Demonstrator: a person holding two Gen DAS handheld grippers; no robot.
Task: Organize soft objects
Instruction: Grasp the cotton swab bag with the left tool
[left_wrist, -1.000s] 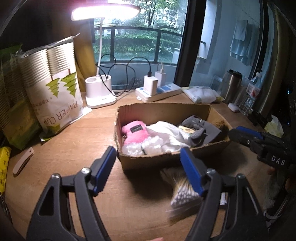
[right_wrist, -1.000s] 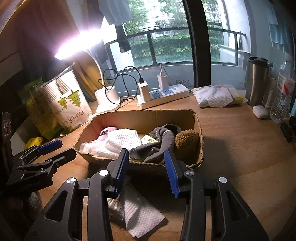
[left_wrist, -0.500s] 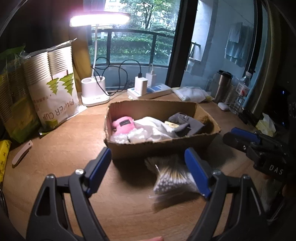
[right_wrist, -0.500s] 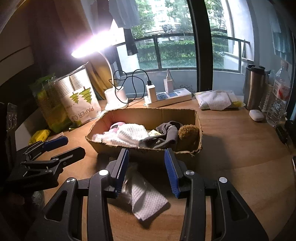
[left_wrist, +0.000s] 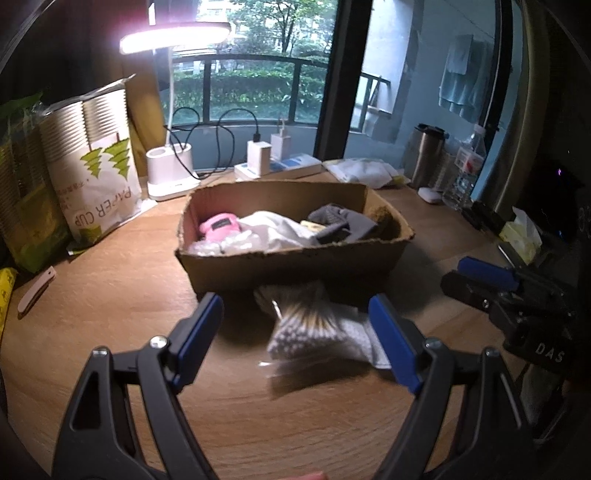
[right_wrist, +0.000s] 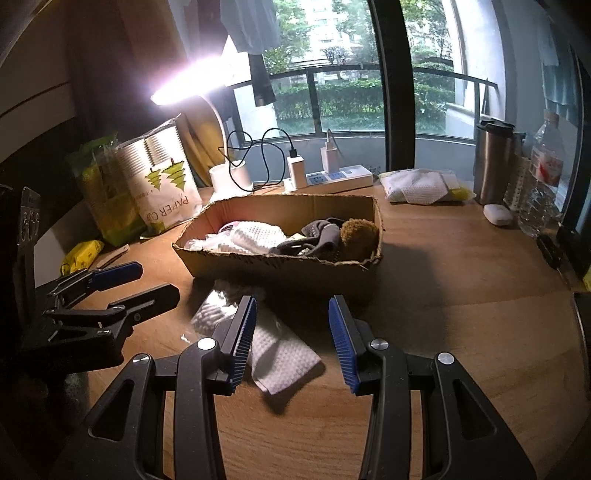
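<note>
A cardboard box (left_wrist: 295, 266) (right_wrist: 280, 264) stands mid-table, holding a pink soft item (left_wrist: 220, 224), white cloths (left_wrist: 273, 230) (right_wrist: 255, 234), grey socks (left_wrist: 341, 221) (right_wrist: 321, 236) and a brown plush (right_wrist: 360, 234). In front of it on the table lie a clear bag of cotton swabs (left_wrist: 308, 325) (right_wrist: 212, 310) and a white waffle cloth (right_wrist: 282, 356) (left_wrist: 364, 341). My left gripper (left_wrist: 295, 339) is open and empty, just short of the swab bag; it also shows in the right wrist view (right_wrist: 125, 284). My right gripper (right_wrist: 291, 338) is open and empty above the white cloth; it also shows in the left wrist view (left_wrist: 476, 278).
A paper cup pack (left_wrist: 96, 170) (right_wrist: 166, 184) and green packs (right_wrist: 99, 192) stand at the left. A lit desk lamp (left_wrist: 170, 173), a power strip with chargers (left_wrist: 277, 168) (right_wrist: 328, 179), a folded cloth pack (right_wrist: 421, 186), a steel mug (right_wrist: 493, 158) and a water bottle (right_wrist: 541, 184) line the back.
Both grippers have drawn back from the box and risen, so the box looks farther off. The swab bag and white cloth now lie fully in view before the fingers. Both stayed open.
</note>
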